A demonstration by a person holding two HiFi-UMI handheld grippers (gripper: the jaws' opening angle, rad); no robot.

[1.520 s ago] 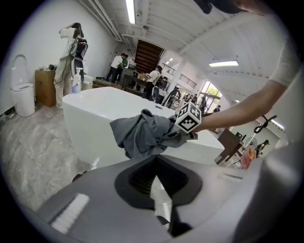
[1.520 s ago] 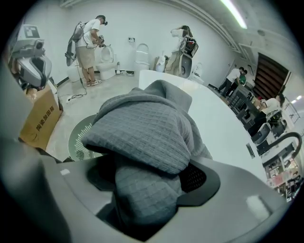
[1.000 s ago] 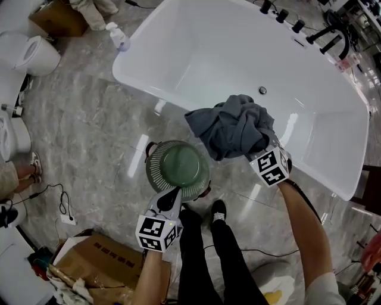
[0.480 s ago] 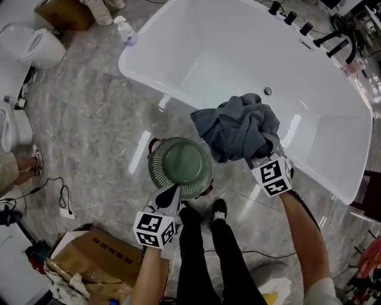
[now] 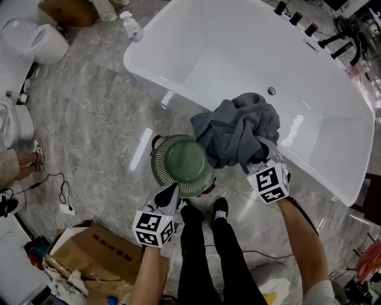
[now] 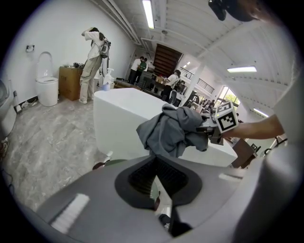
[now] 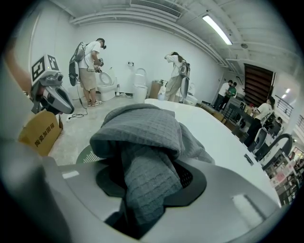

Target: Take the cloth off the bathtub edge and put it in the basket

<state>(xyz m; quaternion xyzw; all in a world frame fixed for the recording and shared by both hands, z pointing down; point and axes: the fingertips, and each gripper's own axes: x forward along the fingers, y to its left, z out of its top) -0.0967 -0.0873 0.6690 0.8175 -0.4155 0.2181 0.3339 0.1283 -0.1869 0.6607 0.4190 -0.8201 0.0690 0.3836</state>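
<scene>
A grey cloth (image 5: 233,130) hangs bunched in the air over the near rim of the white bathtub (image 5: 149,67), and its left edge reaches the basket's right side. My right gripper (image 5: 260,159) is shut on it; in the right gripper view the cloth (image 7: 142,142) fills the jaws and hides the pads. The round green basket (image 5: 181,164) stands on the floor just left of the cloth. Over the basket's near rim is my left gripper (image 5: 171,192), shut, with nothing seen between its jaws (image 6: 153,163). The left gripper view shows the cloth (image 6: 170,130) against the tub wall.
Toilets (image 5: 37,40) stand at the far left and a soap bottle (image 5: 132,27) by the tub's far corner. An open cardboard box (image 5: 95,262) and a floor cable (image 5: 59,199) lie near left. Black taps (image 5: 294,18) line the tub's far rim. My legs (image 5: 202,250) are below the basket.
My right gripper has drawn a little nearer to me with the cloth still in it. The left gripper has stayed at the basket's near rim.
</scene>
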